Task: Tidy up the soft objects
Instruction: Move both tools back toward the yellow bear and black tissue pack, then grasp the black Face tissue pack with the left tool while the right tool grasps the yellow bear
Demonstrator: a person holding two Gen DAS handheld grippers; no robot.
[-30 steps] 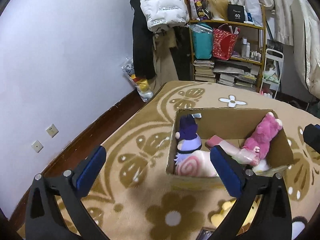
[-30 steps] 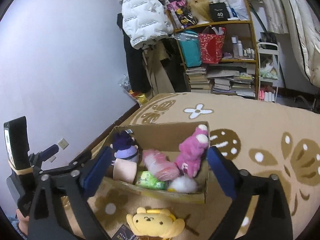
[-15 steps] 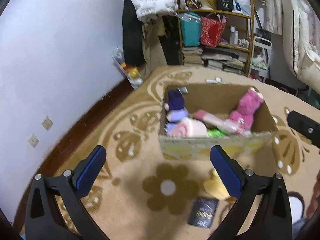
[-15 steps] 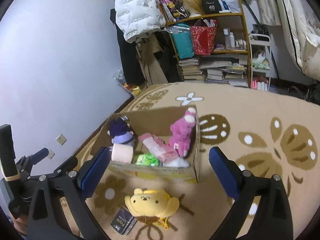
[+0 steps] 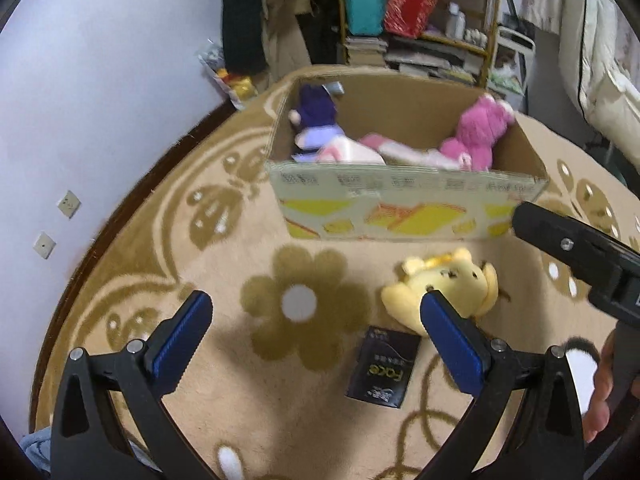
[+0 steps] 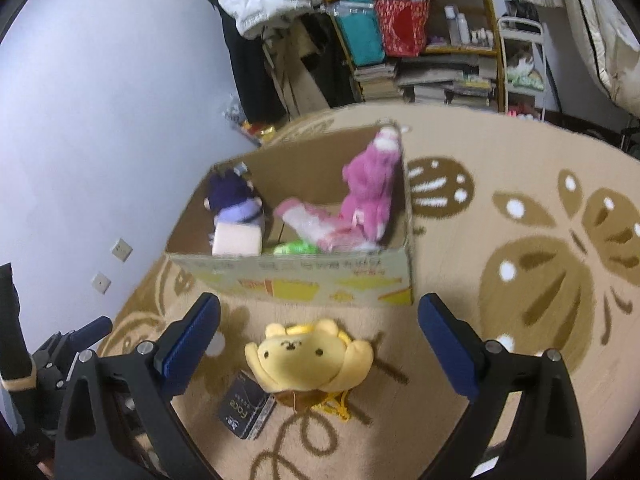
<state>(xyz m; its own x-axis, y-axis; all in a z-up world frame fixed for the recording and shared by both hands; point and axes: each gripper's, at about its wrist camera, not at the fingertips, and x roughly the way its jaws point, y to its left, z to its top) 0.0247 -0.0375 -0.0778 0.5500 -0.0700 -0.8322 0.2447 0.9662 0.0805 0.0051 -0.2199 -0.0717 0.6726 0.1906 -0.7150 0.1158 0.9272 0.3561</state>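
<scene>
Yellow plush [image 6: 306, 362], lying on rug [image 6: 500, 320] just before box [image 6: 304, 280] holding pink plush [image 6: 370, 196] and purple doll [image 6: 236, 200], beside black packet [image 6: 245, 410]; left gripper [image 5: 316, 332] and right gripper [image 6: 319, 332] both spread wide, empty, above it.

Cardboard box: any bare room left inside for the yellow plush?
Inside the cardboard box, bare floor shows only along the back wall, between the purple doll and pink bear. The front is crowded. The yellow plush lies on the rug.
</scene>
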